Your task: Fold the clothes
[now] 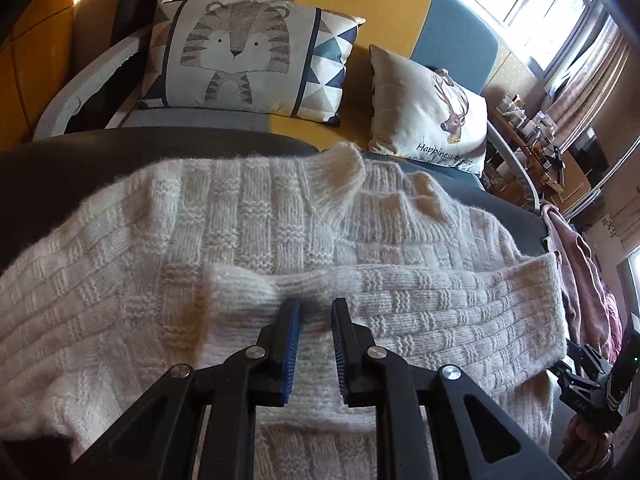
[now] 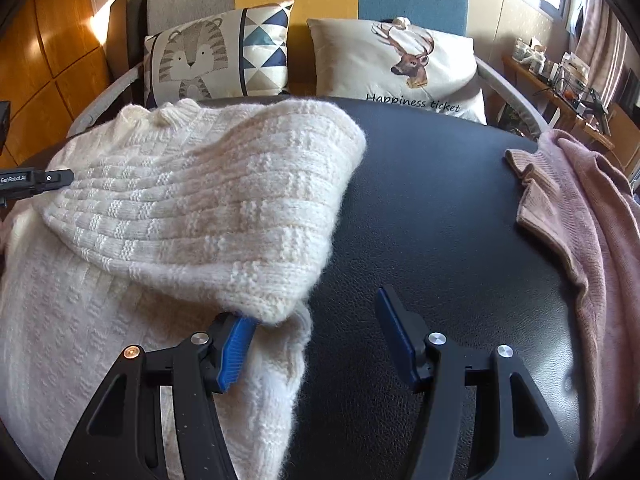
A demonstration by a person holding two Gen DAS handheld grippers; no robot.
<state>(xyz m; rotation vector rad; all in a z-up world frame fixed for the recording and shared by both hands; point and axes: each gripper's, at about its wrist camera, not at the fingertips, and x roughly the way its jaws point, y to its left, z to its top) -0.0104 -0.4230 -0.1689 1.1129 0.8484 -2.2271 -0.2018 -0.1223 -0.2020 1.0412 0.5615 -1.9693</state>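
Note:
A white knitted sweater (image 1: 248, 216) lies spread on the dark table (image 2: 420, 200), one sleeve (image 1: 420, 304) folded across its body. My left gripper (image 1: 316, 306) hovers at that sleeve's cuff end, its jaws a narrow gap apart with no cloth pinched between the pads. In the right wrist view the sweater (image 2: 208, 208) has its right side folded over. My right gripper (image 2: 320, 320) stands open at the fold's near corner. Its left finger (image 2: 236, 340) touches the cloth from below, and its right finger (image 2: 396, 332) is over bare table.
A pink sweater (image 2: 580, 220) lies heaped at the table's right edge. Behind the table is a sofa with a tiger cushion (image 1: 240, 60) and a deer cushion (image 1: 432, 112). A cluttered desk (image 1: 540, 140) stands far right. Bare table lies between the two sweaters.

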